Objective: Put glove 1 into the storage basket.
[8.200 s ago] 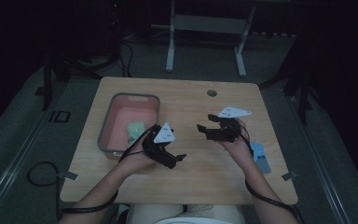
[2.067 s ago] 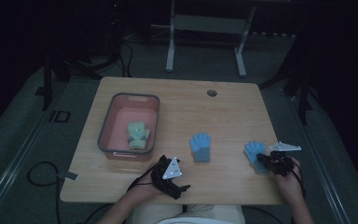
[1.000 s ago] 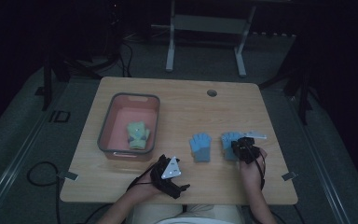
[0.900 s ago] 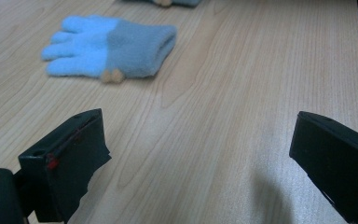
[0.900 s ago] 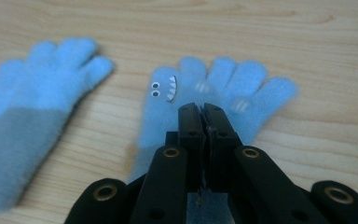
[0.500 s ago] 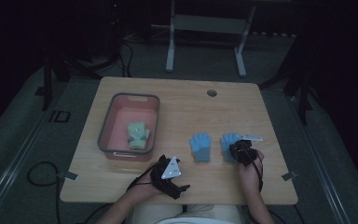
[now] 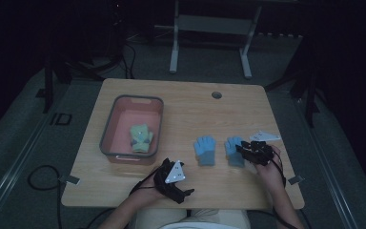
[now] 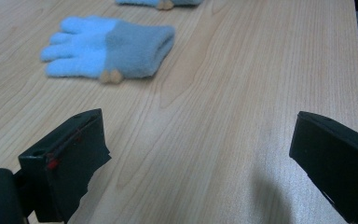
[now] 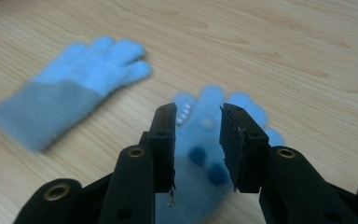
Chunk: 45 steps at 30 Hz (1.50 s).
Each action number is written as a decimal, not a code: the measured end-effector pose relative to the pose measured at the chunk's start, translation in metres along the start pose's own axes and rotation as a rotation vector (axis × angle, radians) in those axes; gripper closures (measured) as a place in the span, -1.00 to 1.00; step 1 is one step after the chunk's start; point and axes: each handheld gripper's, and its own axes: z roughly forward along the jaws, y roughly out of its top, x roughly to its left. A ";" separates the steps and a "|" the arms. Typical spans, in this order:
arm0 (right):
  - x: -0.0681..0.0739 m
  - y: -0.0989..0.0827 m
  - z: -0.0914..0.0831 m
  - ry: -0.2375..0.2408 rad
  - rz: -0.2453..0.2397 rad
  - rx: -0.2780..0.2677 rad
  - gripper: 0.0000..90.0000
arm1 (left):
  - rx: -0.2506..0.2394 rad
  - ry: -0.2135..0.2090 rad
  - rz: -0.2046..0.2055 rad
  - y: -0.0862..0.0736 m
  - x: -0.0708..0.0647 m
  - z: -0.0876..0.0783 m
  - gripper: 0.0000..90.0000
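Wood table (image 7: 181, 102), two blue gloves (image 7: 205, 150), right gripper (image 9: 196, 122) opening (nothing gripped)

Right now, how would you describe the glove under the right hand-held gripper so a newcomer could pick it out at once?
Start from the wooden table and its grey bin at the left; right of the bin two blue gloves lie side by side. The glove meant is the right-hand one, below the right hand-held gripper. Unlike its neighbour glove, it shows dark blue dots in the right gripper view.

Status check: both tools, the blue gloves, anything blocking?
Right tool just opening, jaws apart over right glove. Left tool open, empty. Left glove flat beside it. Path clear.
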 end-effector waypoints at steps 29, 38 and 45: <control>-0.001 -0.017 0.024 -0.013 -0.021 0.100 0.90 | 0.013 -0.008 0.013 0.000 -0.002 0.001 -0.92; 0.007 0.011 0.007 0.005 -0.059 0.034 0.93 | 0.015 -0.008 0.015 0.000 -0.001 0.001 -0.92; 0.021 0.040 -0.001 0.038 -0.101 -0.005 0.93 | 0.018 -0.005 0.022 0.000 -0.002 0.001 -0.92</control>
